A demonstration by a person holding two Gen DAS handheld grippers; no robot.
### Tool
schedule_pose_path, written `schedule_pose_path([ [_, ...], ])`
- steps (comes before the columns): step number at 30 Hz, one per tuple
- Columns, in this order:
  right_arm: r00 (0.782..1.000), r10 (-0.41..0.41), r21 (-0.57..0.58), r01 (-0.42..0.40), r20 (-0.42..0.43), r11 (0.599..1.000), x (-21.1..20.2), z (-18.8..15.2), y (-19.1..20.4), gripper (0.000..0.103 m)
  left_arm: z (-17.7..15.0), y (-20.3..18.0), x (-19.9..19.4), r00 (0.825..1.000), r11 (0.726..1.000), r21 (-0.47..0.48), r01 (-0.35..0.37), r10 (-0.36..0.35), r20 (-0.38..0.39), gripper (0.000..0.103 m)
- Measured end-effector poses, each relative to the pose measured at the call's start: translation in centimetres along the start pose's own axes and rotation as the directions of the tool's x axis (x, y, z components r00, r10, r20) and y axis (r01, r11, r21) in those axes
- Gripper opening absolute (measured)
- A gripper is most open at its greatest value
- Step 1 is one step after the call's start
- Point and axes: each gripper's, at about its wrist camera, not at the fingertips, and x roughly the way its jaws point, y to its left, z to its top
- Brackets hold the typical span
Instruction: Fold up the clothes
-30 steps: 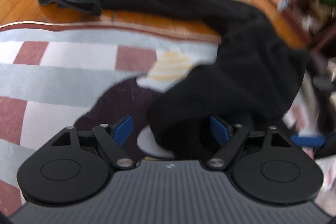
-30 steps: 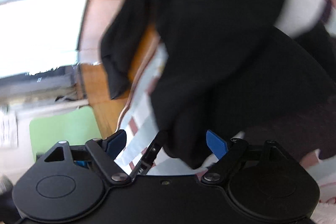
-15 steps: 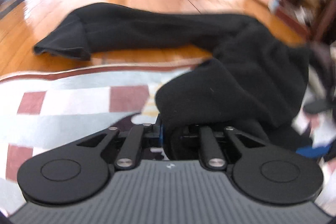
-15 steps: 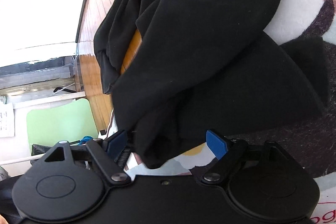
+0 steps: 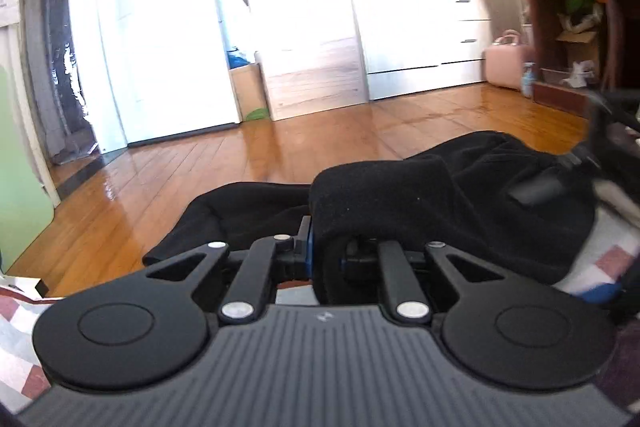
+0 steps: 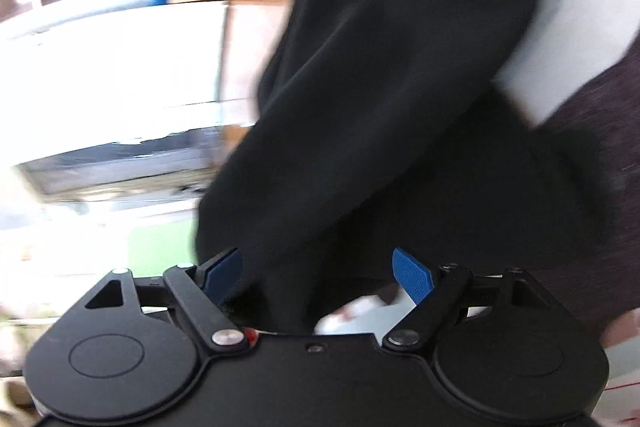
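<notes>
A black garment lies crumpled, partly on the wooden floor and partly on a checked grey, white and maroon rug. My left gripper is shut on a fold of it, and the cloth bulges over the right finger. In the right wrist view the same black garment hangs down across the frame over the rug. My right gripper stands open, its blue pads wide apart, with a loose end of the cloth hanging between them.
White cupboards and drawers line the far wall. A pink case and a dark wooden shelf unit stand at the right. A cardboard box sits by the wall, and a green panel at the left edge.
The left gripper closed on the fold of the black garment, then rose and tilted up, so the room now shows beyond it. The right gripper stayed open with cloth between its pads.
</notes>
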Motion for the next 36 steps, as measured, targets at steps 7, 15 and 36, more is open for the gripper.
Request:
schedule_pose_path([
  [7,0.988,0.151,-0.002,-0.151,0.002,0.988,1.4,-0.4,0.6,0.086,-0.1,0.3,0.2,0.968,0.966,-0.077,0.246,-0.249,-0.030,0.011],
  [15,0.990,-0.028,-0.196,0.055,0.136,0.979,1.3,-0.6,3.2,0.016,-1.1,-0.9,2.6,0.918,0.930,-0.045,0.365,-0.367,-0.151,0.030],
  [36,0.630,-0.444,-0.119,0.649,0.637,0.751,-9.7,4.7,-0.9,0.015,-6.7,-1.2,14.4,0.635,0.827,-0.322,0.461,-0.561,-0.531,0.068],
])
